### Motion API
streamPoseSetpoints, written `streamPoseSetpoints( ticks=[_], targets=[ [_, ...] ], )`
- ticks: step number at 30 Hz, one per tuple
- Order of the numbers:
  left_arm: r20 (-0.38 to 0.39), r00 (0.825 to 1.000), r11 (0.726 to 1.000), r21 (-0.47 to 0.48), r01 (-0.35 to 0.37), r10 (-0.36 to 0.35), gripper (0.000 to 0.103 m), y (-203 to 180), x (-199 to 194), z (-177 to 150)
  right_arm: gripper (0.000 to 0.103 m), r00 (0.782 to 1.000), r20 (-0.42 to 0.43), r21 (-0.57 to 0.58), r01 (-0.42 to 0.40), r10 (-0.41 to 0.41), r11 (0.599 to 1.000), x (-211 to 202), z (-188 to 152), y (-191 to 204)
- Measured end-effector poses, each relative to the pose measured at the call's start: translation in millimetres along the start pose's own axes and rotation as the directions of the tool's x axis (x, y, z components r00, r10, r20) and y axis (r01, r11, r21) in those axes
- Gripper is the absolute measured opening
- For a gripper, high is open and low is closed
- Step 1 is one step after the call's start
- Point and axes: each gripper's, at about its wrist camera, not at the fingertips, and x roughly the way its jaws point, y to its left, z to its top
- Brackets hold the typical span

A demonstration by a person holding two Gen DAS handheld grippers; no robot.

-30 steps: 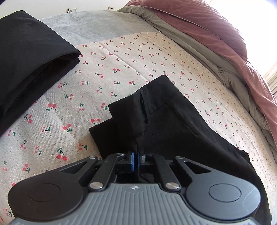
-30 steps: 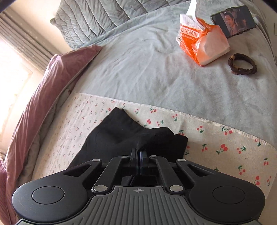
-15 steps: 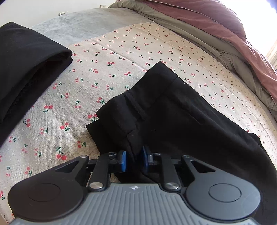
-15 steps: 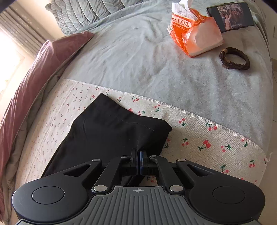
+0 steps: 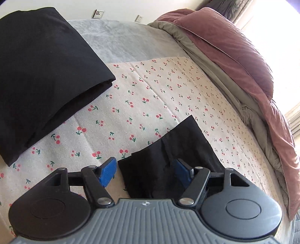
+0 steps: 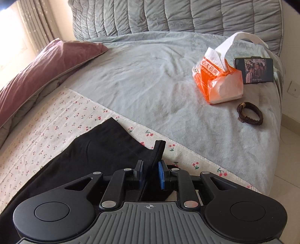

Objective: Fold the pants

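Left gripper: hovering low over the cherry-print cloth, jaws standing wide apart, blue pads showing on both sides, gripping nothing. Black pants lying flat on the cloth, 1 corner sitting between the spread jaws without being pinched.

Right gripper: jaws standing slightly apart, a raised fold of the pants poking up between them; pads not pressing the fabric. Rest of the garment spreading flat toward the left of this view, on the cloth, its far edge lying near the cloth's hem.

Second black garment: lying folded on the cloth, well apart from the pants, at the left of the left wrist view.

Bed: grey blanket lying under and beyond the cloth; pink duvet bunching along the window side. Resting on the blanket, well apart from the pants: orange and white bag, phone standing just beside it with its screen lit, brown bracelet lying near the bag. Padded grey headboard standing behind.
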Motion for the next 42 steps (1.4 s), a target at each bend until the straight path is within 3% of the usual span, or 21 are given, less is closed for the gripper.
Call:
streamPoseSetpoints(
  ticks=[3, 5, 6, 8, 10, 12, 15, 20, 22, 24, 26, 29, 31, 33, 34, 36, 37, 39, 42],
  targets=[
    [-0.050, 0.998, 1.000, -0.007, -0.030, 0.030, 0.073, -3.2, 22.0, 3.0, 0.034, 0.995, -0.036, -0.110, -0.099, 0.095, 0.989, 0.4, -8.4, 37.0],
    [-0.045, 0.998, 0.999, 0.010, -0.050, 0.050, 0.051, -5.9, 30.3, 2.0, 0.038, 0.979, -0.104, -0.176, -0.192, 0.175, 0.965, 3.7, -19.3, 65.0],
    [-0.040, 0.998, 0.998, 0.040, -0.055, 0.057, 0.027, -10.2, 33.0, 0.3, 0.038, 0.970, -0.133, -0.195, -0.228, 0.205, 0.954, 4.8, -23.6, 74.1],
    [-0.015, 0.998, 0.992, 0.107, -0.067, 0.069, 0.020, -20.3, 32.1, -4.5, 0.038, 0.935, -0.222, -0.234, -0.327, 0.277, 0.916, 8.1, -36.1, 95.0],
    [0.012, 0.997, 0.986, 0.147, -0.079, 0.078, 0.016, -25.3, 29.5, -8.2, 0.038, 0.901, -0.321, -0.258, -0.379, 0.291, 0.888, 17.4, -51.3, 112.5],
    [0.018, 0.995, 0.982, 0.164, -0.098, 0.096, 0.015, -22.7, 25.5, -9.6, 0.038, 0.898, -0.367, -0.313, -0.366, 0.243, 0.877, 26.9, -62.9, 125.1],
    [0.014, 0.996, 0.985, 0.148, -0.089, 0.087, 0.014, -11.9, 11.1, -12.0, 0.038, 0.918, -0.367, -0.404, -0.301, 0.148, 0.864, 42.0, -72.9, 135.1],
    [-0.026, 0.994, 0.978, 0.185, -0.097, 0.104, 0.020, -5.9, 15.5, -14.3, 0.038, 0.920, -0.363, -0.394, -0.296, 0.149, 0.870, 45.8, -69.1, 130.8],
    [-0.049, 0.991, 0.975, 0.193, -0.110, 0.122, 0.040, -6.8, 21.0, -12.6, 0.038, 0.931, -0.341, -0.424, -0.276, 0.130, 0.863, 42.9, -71.6, 133.9],
    [-0.014, 0.988, 0.979, 0.138, -0.153, 0.157, 0.058, -3.4, 15.0, -4.9, 0.038, 0.946, -0.302, -0.472, -0.258, 0.121, 0.843, 35.3, -75.3, 141.0],
    [0.067, 0.987, 0.988, 0.048, -0.148, 0.145, 0.057, 1.7, -0.6, 3.9, 0.038, 0.943, -0.286, -0.487, -0.296, 0.170, 0.822, 25.2, -77.2, 147.3],
    [0.191, 0.973, 0.990, 0.029, -0.136, 0.128, 0.057, -11.9, -23.1, 11.0, 0.038, 0.902, -0.298, -0.465, -0.422, 0.311, 0.778, 6.7, -79.0, 163.4],
    [0.210, 0.974, 0.988, 0.109, -0.106, 0.081, 0.057, -37.0, -22.5, 5.5, 0.038, 0.857, -0.327, -0.450, -0.512, 0.399, 0.732, -0.4, -83.4, 184.7],
    [0.097, 0.995, 0.980, 0.199, -0.005, -0.014, 0.057, -66.5, -7.0, -6.6, 0.038, 0.826, -0.326, -0.458, -0.564, 0.461, 0.687, -6.2, -94.0, 212.2],
    [0.021, 0.997, 0.974, 0.216, 0.065, -0.071, 0.057, -80.2, 3.7, -15.5, 0.038, 0.815, -0.314, -0.466, -0.579, 0.487, 0.669, -9.4, -102.3, 229.7],
    [-0.116, 0.985, 0.964, 0.219, 0.152, -0.129, 0.057, -103.9, 28.2, -34.9, 0.038, 0.783, -0.322, -0.485, -0.619, 0.532, 0.618, -12.4, -117.0, 259.9],
    [-0.170, 0.976, 0.960, 0.220, 0.170, -0.134, 0.057, -113.3, 40.5, -45.3, 0.038, 0.761, -0.338, -0.502, -0.643, 0.553, 0.579, -14.7, -126.4, 278.5],
    [-0.234, 0.964, 0.952, 0.243, 0.184, -0.127, 0.057, -130.3, 58.5, -60.7, 0.037, 0.738, -0.368, -0.561, -0.661, 0.565, 0.498, -20.1, -144.2, 312.3],
    [-0.242, 0.967, 0.936, 0.315, 0.156, -0.080, 0.057, -147.6, 71.4, -72.7, 0.038, 0.699, -0.439, -0.653, -0.680, 0.564, 0.335, -27.6, -170.2, 368.9]
  ],
)
